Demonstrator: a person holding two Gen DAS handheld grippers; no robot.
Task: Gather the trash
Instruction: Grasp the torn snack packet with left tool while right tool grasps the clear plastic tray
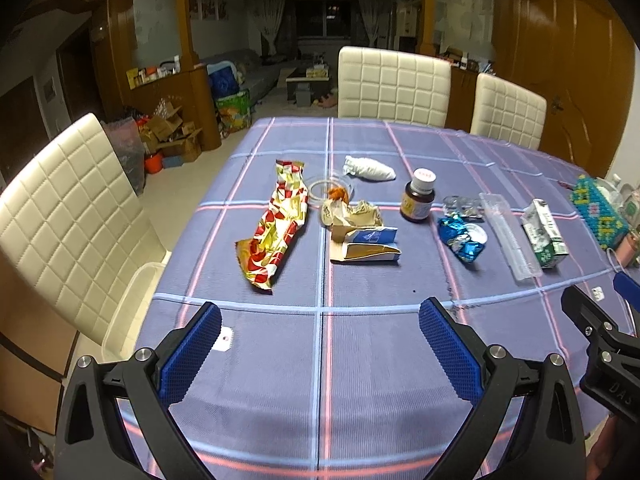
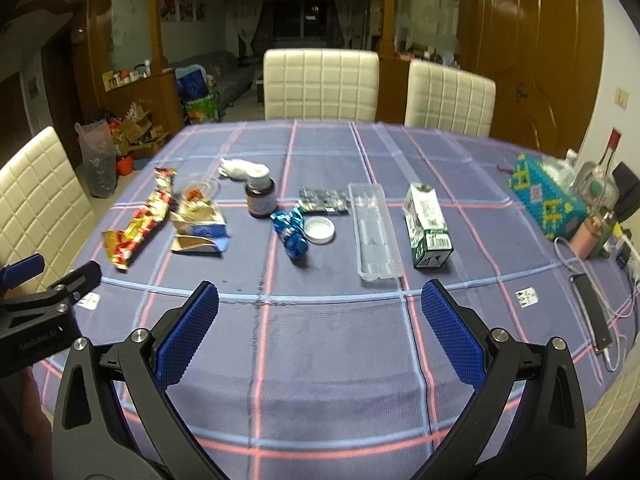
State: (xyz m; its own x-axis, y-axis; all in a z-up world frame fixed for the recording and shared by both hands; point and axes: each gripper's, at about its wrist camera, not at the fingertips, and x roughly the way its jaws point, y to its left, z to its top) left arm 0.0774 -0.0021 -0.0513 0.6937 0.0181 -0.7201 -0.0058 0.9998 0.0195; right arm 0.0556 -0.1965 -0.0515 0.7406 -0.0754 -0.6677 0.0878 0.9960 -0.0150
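Trash lies in a row across the purple checked tablecloth (image 1: pixel 360 360). From the left: a red and yellow snack wrapper (image 1: pixel 276 224) (image 2: pixel 140 220), a torn blue and brown carton (image 1: pixel 366 246) (image 2: pixel 200 234), a crumpled tissue (image 1: pixel 368 169), a brown pill bottle (image 1: pixel 419 196) (image 2: pixel 261 194), a blue foil wrapper (image 1: pixel 458 238) (image 2: pixel 290 234), a white lid (image 2: pixel 319 230), a clear plastic tray (image 1: pixel 508 236) (image 2: pixel 374 232) and a green milk carton (image 1: pixel 546 232) (image 2: pixel 426 226). My left gripper (image 1: pixel 320 324) is open and empty, short of the trash. My right gripper (image 2: pixel 320 308) is open and empty too.
White padded chairs (image 1: pixel 394 82) stand at the far side and one (image 1: pixel 76 216) at the left. A beaded tissue box (image 2: pixel 546 196), a glass bottle (image 2: pixel 598 184), a phone (image 2: pixel 592 312) and cables sit at the right edge. A white bin (image 1: pixel 132 308) stands left of the table.
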